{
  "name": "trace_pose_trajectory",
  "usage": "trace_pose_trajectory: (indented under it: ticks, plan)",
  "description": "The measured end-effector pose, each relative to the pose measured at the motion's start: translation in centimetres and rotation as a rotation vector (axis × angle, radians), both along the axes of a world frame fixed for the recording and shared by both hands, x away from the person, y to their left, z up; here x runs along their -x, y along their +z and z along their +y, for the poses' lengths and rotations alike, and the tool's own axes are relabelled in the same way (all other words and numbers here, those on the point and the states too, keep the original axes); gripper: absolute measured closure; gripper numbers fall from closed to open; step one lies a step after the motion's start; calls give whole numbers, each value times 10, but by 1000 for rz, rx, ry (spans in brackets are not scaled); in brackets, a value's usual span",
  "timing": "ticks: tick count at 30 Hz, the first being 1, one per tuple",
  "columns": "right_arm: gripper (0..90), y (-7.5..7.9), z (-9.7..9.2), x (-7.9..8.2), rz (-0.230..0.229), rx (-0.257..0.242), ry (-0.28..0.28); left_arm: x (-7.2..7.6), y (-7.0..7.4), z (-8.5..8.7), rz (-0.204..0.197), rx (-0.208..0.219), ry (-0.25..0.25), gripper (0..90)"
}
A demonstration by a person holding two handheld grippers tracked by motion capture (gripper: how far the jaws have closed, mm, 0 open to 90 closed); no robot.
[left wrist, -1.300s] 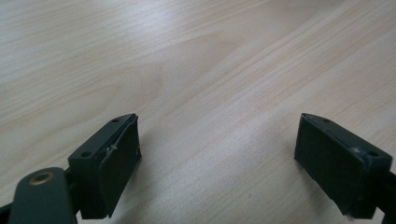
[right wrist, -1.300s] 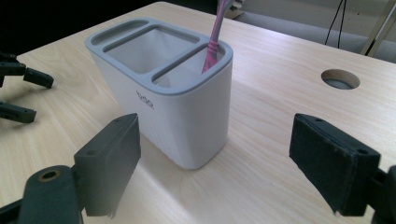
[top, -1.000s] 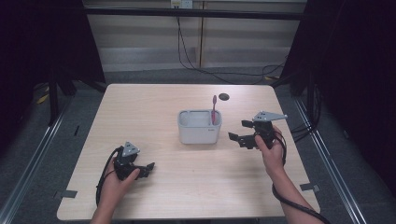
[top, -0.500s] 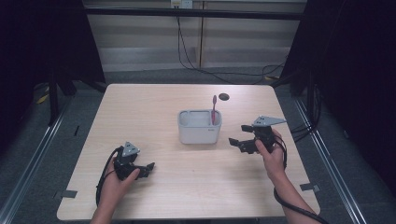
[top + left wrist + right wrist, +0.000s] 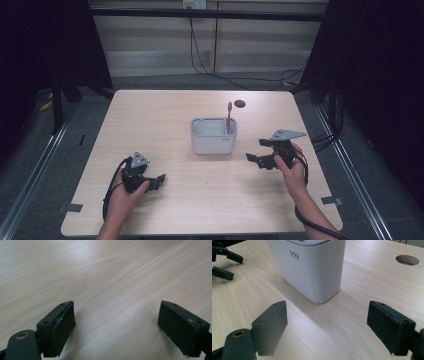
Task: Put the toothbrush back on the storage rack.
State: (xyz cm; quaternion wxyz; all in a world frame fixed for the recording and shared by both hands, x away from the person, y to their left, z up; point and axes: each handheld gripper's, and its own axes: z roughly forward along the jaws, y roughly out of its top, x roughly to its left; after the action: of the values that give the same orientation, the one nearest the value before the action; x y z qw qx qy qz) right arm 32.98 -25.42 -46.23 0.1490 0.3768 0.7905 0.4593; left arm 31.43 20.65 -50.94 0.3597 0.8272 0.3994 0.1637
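With a pink toothbrush (image 5: 229,117) standing in the white holder (image 5: 212,141), the right hand-held gripper (image 5: 259,159) hung wide open beside it, seemingly done, while the left hand-held gripper (image 5: 156,180) rested wide open farther off on the desk (image 5: 165,117).

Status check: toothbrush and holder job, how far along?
Done: the pink toothbrush stands upright in the white holder. In hand: nothing; the right gripper hangs open beside the holder, and the left gripper is open over bare table. Left: nothing obvious.
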Motion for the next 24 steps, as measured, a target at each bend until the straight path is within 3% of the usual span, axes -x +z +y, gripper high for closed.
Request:
trace_pose_trajectory:
  ticks: [24]
  plan:
    - [162, -25, -8, 3, 49, 62, 26, 0, 0, 0, 0, 0, 0, 138]
